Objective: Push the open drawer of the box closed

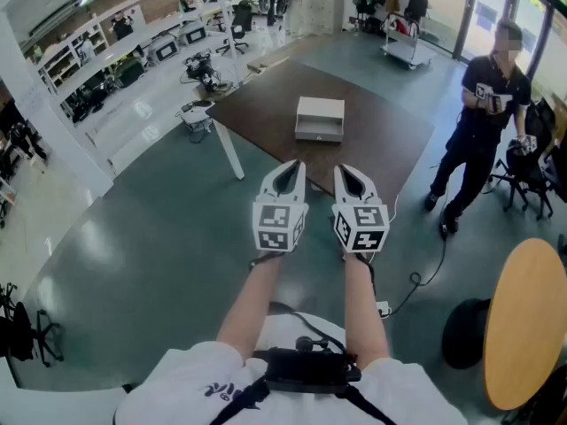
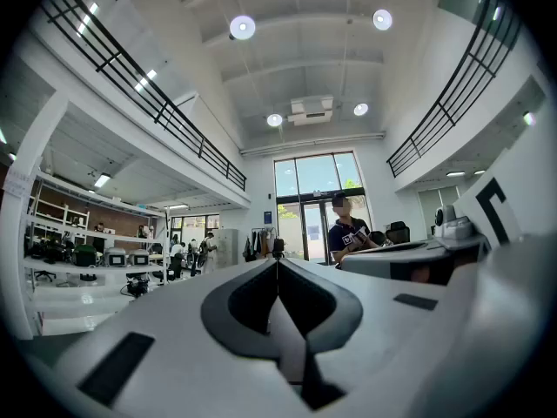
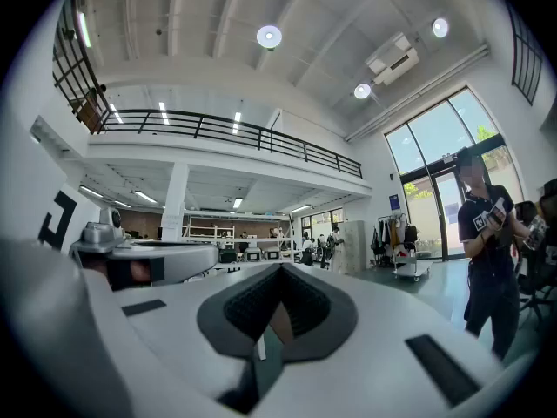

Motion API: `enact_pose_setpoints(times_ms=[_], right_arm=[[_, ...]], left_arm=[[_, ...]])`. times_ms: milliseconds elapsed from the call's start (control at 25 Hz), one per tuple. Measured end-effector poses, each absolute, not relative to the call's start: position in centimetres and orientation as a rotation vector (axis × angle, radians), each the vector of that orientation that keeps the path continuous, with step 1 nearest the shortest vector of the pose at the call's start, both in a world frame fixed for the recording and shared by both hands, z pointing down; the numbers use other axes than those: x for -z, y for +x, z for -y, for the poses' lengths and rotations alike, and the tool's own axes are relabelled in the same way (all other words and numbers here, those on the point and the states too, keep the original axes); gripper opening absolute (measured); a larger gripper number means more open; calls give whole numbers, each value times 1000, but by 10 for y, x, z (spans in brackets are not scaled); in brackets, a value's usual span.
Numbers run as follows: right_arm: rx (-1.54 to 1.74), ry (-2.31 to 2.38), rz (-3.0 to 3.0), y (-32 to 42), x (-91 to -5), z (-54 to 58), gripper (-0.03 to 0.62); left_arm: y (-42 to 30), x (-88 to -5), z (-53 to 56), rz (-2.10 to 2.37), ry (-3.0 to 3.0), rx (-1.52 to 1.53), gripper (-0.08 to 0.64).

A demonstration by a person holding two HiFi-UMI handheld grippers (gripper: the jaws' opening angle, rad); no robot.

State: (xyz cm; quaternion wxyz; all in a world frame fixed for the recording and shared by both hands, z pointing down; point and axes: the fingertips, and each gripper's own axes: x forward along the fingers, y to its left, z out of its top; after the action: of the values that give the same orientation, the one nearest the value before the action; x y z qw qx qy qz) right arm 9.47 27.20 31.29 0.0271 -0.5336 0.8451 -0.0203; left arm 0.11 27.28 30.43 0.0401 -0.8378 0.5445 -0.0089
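A white box (image 1: pixel 319 118) with its drawer pulled out toward me sits on a dark brown table (image 1: pixel 266 104), seen only in the head view. My left gripper (image 1: pixel 288 177) and right gripper (image 1: pixel 352 181) are held side by side well short of the table, above the floor. Both point forward and upward, so the gripper views show the ceiling and hall, not the box. The left gripper (image 2: pixel 278 263) has its jaws pressed together, empty. The right gripper (image 3: pixel 280 268) is shut too, with nothing in it.
A person in dark clothes (image 1: pixel 483 122) stands to the right of the table. A round wooden table (image 1: pixel 527 326) is at my near right, with a dark stool (image 1: pixel 465 330) beside it. A cable (image 1: pixel 425 273) runs over the grey floor. Shelves and workbenches (image 1: pixel 133 51) line the far left.
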Motion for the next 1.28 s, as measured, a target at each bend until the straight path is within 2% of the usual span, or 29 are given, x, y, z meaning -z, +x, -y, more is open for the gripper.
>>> enact_pose_setpoints(times_ms=[520,760,1040,1280], right_arm=[[204,-1631,-2598,112,-323,-272,3],[283,-1645,-2637,107,-359,-262,3],[377,-1614,-2642,96,-385,-232,3],[501,-1605,-2720,69,-428,-197,3]], left_arm=[[14,-307,-278,-1655,-2597,28,9],[11,-350,-270,-1663,-2651,98,9],[-5,-354,-247,-1662,-2676,11,9],[-29,-401,-208,-1768,-2719,72,9]])
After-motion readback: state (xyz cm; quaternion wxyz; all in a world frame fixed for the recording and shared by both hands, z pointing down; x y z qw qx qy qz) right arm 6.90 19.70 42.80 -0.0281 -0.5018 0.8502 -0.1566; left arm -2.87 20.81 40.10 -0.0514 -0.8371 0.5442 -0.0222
